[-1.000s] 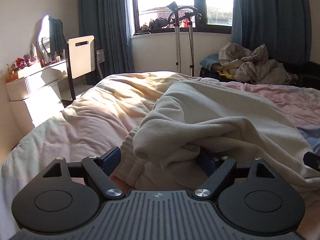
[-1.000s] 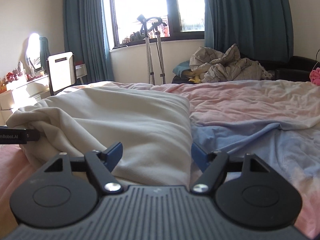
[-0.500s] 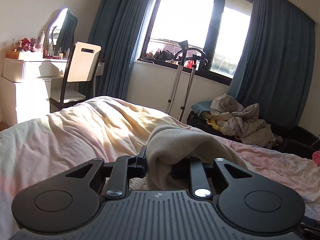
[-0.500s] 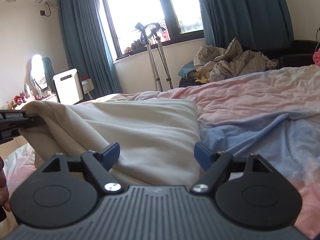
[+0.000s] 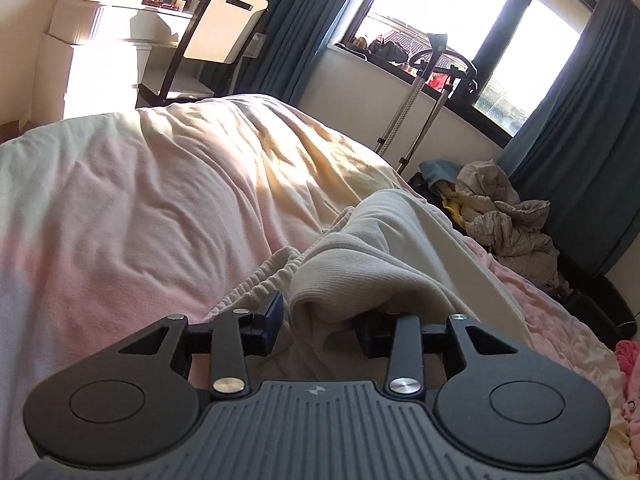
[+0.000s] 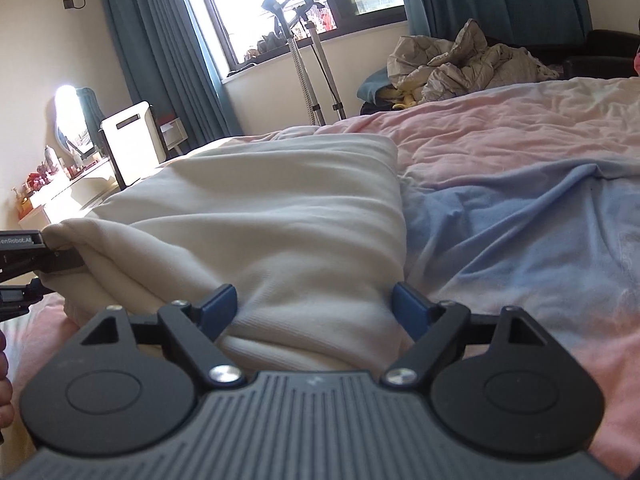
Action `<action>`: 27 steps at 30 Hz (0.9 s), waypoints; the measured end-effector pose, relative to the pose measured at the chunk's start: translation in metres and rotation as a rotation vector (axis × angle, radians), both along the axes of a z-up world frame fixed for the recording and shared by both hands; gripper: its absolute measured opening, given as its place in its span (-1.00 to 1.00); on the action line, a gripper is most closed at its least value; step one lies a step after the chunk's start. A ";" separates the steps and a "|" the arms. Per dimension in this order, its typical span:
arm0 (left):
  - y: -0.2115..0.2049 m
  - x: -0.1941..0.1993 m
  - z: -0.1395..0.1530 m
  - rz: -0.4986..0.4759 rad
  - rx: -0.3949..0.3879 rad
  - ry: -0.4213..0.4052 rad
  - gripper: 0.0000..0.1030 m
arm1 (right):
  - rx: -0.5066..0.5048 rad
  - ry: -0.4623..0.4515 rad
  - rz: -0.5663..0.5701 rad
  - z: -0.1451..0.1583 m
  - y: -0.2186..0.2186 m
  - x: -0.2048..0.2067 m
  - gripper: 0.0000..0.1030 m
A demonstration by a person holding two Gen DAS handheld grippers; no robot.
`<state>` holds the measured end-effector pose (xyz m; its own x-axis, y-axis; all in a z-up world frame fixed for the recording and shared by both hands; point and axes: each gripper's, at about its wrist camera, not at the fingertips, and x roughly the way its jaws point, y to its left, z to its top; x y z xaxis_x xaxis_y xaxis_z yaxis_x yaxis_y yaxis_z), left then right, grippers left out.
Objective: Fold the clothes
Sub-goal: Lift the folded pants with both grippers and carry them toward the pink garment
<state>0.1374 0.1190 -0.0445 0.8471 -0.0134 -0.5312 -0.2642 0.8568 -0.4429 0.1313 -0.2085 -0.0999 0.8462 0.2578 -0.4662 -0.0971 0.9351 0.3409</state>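
Left wrist view: your left gripper has just been opening, jaws half apart around the cream sweater's bunched edge on the bed — it may slip free. Your right gripper gapes wide, its pads beside the hem, gripping nothing.

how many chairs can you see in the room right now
1. The chair stands at the white dresser on the far side of the bed, left of the window. The bed may hide others.
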 end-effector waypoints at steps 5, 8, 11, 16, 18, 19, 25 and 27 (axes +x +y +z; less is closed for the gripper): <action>0.022 -0.014 -0.017 0.048 -0.312 0.109 0.32 | 0.048 0.018 -0.019 0.000 -0.006 0.000 0.66; 0.036 -0.016 -0.039 0.086 -0.504 0.155 0.34 | 0.096 0.024 -0.028 -0.001 -0.012 0.000 0.66; 0.046 -0.018 -0.064 0.105 -0.704 0.147 0.40 | 0.176 0.036 -0.046 -0.002 -0.020 -0.002 0.66; 0.053 -0.013 -0.088 0.113 -0.844 0.105 0.40 | 0.316 0.044 -0.046 -0.003 -0.029 -0.003 0.67; 0.053 -0.008 -0.091 0.110 -0.858 0.096 0.40 | 0.355 0.052 -0.049 -0.002 -0.036 0.004 0.67; 0.052 -0.006 -0.092 0.109 -0.863 0.094 0.40 | 0.373 0.057 -0.051 -0.002 -0.039 0.009 0.67; 0.050 0.009 -0.095 0.064 -0.849 0.068 0.40 | 0.464 0.100 -0.037 -0.005 -0.065 0.052 0.67; 0.048 0.014 -0.094 0.045 -0.834 0.063 0.40 | 0.518 0.138 -0.015 -0.014 -0.070 0.070 0.65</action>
